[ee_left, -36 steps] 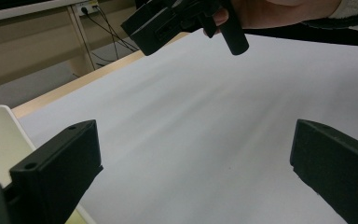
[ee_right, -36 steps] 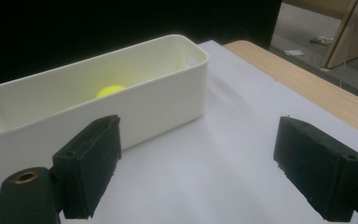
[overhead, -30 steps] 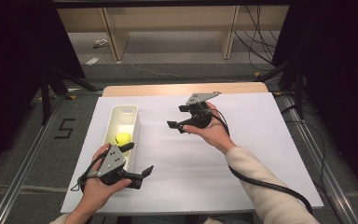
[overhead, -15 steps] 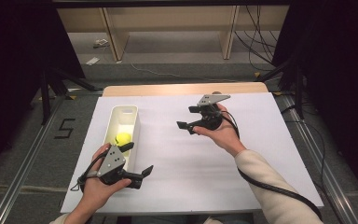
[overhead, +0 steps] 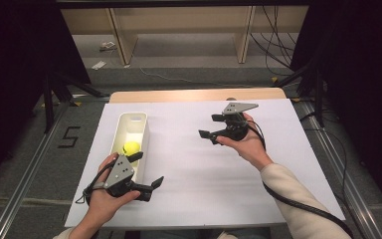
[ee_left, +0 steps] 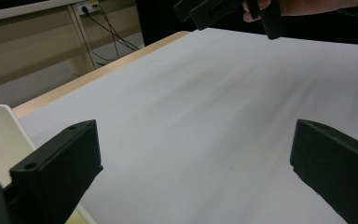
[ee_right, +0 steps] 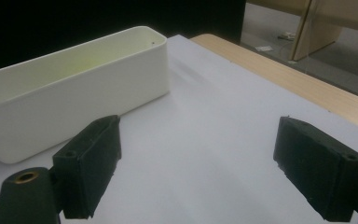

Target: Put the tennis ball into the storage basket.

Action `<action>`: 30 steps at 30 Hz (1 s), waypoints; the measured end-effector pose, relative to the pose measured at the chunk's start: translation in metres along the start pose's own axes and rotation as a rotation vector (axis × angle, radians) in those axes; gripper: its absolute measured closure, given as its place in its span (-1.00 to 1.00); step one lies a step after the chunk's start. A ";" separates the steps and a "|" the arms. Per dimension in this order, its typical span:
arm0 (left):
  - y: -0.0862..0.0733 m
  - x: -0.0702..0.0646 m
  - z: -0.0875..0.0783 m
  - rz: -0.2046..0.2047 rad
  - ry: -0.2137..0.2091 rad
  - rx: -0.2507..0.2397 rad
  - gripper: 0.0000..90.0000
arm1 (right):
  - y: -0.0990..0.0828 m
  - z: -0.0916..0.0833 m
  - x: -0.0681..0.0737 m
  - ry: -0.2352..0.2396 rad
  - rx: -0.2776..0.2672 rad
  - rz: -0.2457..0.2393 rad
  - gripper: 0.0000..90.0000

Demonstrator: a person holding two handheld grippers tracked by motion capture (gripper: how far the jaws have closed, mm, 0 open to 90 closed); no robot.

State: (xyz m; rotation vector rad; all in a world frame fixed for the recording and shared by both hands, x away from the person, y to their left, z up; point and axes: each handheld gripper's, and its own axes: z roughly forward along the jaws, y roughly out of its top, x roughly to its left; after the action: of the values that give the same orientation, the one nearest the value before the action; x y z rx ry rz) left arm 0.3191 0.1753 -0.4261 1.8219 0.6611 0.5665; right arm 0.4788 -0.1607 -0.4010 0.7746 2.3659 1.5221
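Observation:
A long white bin (overhead: 142, 130) lies on the left half of the white table, with a yellow-green ball (overhead: 131, 147) inside it. My left gripper (overhead: 147, 171) is held low at the bin's near end, jaws wide open and empty, pointing right. My right gripper (overhead: 210, 126) hovers over the table's middle-right, open and empty, its jaws facing left toward the bin (ee_right: 74, 88). In the left gripper view the right gripper (ee_left: 223, 11) shows far off at the top.
The white sheet (overhead: 204, 199) covers a wooden table whose far edge (overhead: 194, 94) is bare. Pale shelving (overhead: 179, 30) stands on the floor beyond. Metal rails (overhead: 25, 184) run along both sides, with dark curtains further out.
My right gripper has drifted to the right and slightly toward the far edge, away from the bin. The left gripper has stayed in place.

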 end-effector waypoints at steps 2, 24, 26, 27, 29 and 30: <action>0.000 0.000 0.000 0.000 0.000 0.000 -0.97 | -0.002 -0.003 -0.001 -0.002 0.001 -0.002 -0.65; 0.000 0.000 0.000 0.001 0.002 0.003 -0.97 | -0.016 -0.037 -0.010 -0.064 -0.017 0.021 -0.65; 0.000 0.001 0.000 0.000 0.002 0.002 -0.97 | -0.017 -0.039 -0.011 -0.068 -0.016 0.020 -0.65; 0.000 0.001 0.000 0.000 0.002 0.002 -0.97 | -0.018 -0.040 -0.011 -0.070 -0.015 0.020 -0.65; 0.000 0.001 0.000 0.000 0.002 0.002 -0.97 | -0.019 -0.042 -0.012 -0.070 -0.014 0.022 -0.65; 0.000 0.001 0.000 0.000 0.003 0.002 -0.97 | -0.020 -0.043 -0.012 -0.074 -0.013 0.025 -0.65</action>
State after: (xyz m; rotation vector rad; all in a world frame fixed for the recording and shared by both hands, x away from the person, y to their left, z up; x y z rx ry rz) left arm 0.3196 0.1759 -0.4263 1.8234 0.6641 0.5693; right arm 0.4630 -0.2069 -0.4008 0.8450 2.2995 1.4904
